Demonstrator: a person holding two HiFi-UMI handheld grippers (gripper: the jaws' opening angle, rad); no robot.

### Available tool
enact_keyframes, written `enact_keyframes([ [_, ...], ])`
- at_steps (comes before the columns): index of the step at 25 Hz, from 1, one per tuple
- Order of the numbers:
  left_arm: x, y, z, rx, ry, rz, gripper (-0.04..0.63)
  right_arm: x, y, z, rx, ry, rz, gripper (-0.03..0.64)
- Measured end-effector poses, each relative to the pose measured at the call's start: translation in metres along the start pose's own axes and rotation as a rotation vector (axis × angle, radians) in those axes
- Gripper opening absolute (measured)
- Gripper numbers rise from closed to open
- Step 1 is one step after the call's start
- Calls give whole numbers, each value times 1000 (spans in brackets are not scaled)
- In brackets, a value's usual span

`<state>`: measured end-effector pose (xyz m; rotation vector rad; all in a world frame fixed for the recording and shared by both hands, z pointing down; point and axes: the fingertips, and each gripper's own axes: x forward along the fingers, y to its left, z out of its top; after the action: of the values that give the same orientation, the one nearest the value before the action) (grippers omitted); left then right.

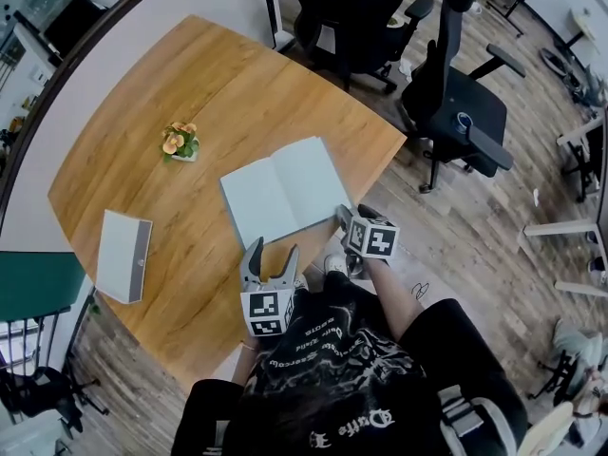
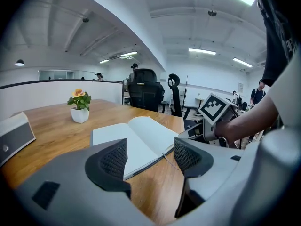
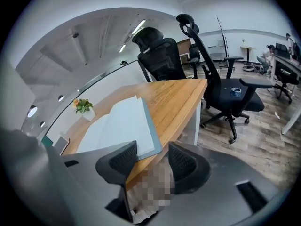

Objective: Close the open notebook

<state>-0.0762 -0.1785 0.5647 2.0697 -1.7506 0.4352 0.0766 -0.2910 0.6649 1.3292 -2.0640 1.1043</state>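
Note:
The open notebook lies flat on the wooden table, pale pages up, its grey cover showing at the edges. My right gripper is at the notebook's near right corner, by the table's edge. In the right gripper view its jaws stand open astride the table edge, with the notebook corner just ahead of the left jaw and nothing pressed. My left gripper is open just short of the notebook's near edge; between its fingers I see the notebook and bare wood.
A small potted flower stands beyond the notebook to the left. A white and grey box lies at the table's left. Two black office chairs stand off the table's far right side.

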Motion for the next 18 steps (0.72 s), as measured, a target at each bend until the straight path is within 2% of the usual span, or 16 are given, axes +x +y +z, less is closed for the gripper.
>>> enact_keyframes([
  [5,0,9,-2,-8,13,23,330,-1,5,2,-31,5,-46,196],
  [11,3,11,-2,-1,9,12,328,-2,6,1,-49,-7,-79,169],
  [14,3,12,-2,-2,3,7,328,-8,1,6,-72,-29,-138,72],
  [15,3,12,-2,-2,3,6,328,-10,-2,7,-65,-32,-148,12],
  [18,2,12,-2,4,4,5,327,-11,-4,8,-16,-41,-121,12],
])
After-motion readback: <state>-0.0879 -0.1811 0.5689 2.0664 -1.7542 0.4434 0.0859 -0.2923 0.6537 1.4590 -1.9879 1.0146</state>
